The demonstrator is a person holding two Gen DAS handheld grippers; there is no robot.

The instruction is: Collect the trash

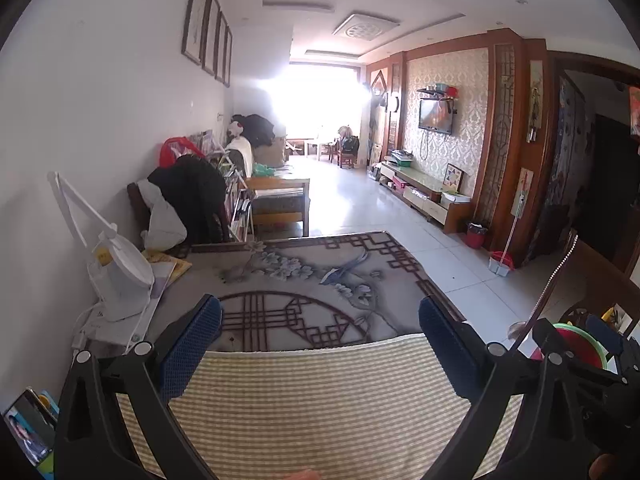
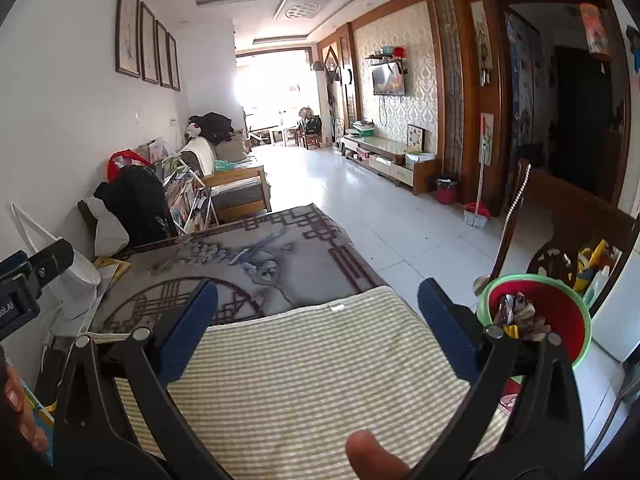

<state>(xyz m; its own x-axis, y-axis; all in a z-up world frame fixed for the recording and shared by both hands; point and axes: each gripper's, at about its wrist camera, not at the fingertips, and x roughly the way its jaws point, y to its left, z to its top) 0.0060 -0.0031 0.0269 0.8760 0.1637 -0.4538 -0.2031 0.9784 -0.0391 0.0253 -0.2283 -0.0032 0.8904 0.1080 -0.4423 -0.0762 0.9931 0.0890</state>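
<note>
- Both the left gripper (image 1: 320, 320) and the right gripper (image 2: 318, 306) hover with jaws apart, holding nothing, over the striped mat (image 2: 304, 368).
- Crumpled trash (image 2: 518, 314) sits inside the red bin (image 2: 568, 320), at two o'clock of the right gripper.
- No loose trash shows on the table (image 1: 320, 276); collecting looks finished, so next is probably scanning for leftovers.

Before me, a long living room—white tiled floor (image 1: 360, 208), framed pictures (image 1: 206, 28), wall-mounted television (image 1: 436, 116)—backlit by a bright window (image 1: 316, 100).
</note>
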